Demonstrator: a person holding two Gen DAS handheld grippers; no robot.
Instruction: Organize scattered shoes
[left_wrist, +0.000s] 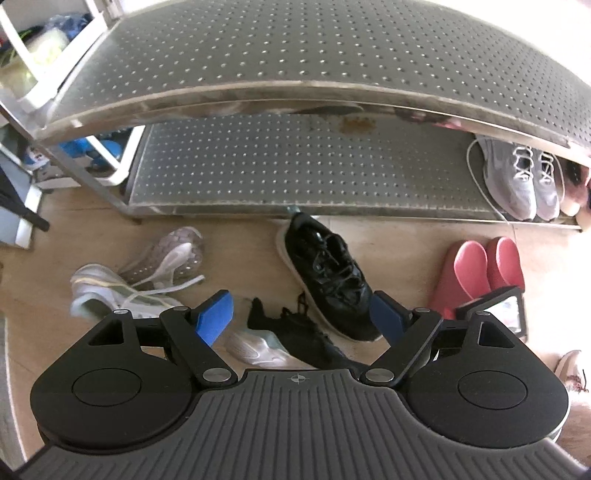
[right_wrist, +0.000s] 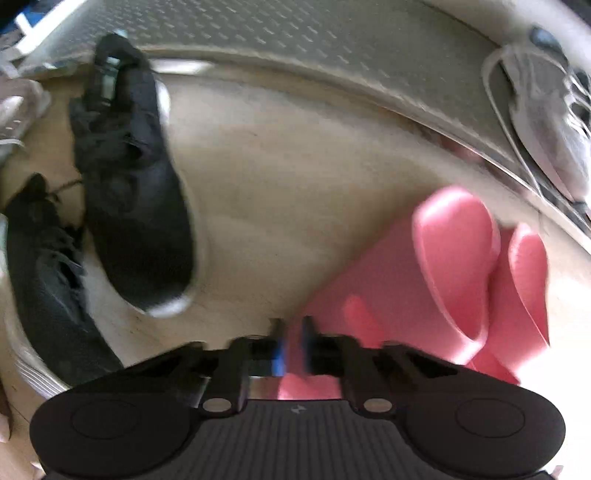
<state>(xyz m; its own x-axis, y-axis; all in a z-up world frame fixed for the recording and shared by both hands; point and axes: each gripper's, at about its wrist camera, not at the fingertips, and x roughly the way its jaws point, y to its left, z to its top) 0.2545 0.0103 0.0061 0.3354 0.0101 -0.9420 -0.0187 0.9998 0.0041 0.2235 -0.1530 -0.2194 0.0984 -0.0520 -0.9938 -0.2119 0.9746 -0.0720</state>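
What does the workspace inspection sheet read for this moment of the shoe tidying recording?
Surface: wooden floor before a perforated metal rack.
Job's things: grey sneakers on the lower shelf; black sneakers, pink slippers and white sneakers on the floor.
Clutter: blue items left of the rack.
Grippers: left gripper open, empty; right gripper shut on a pink slipper.
Cables: white cord beside the grey sneakers.
Surroundings: nothing seen.

The right wrist view is motion-blurred, so whether the right gripper actually pinches the pink slipper is unclear, while the second black sneaker lies partly hidden behind the left gripper.
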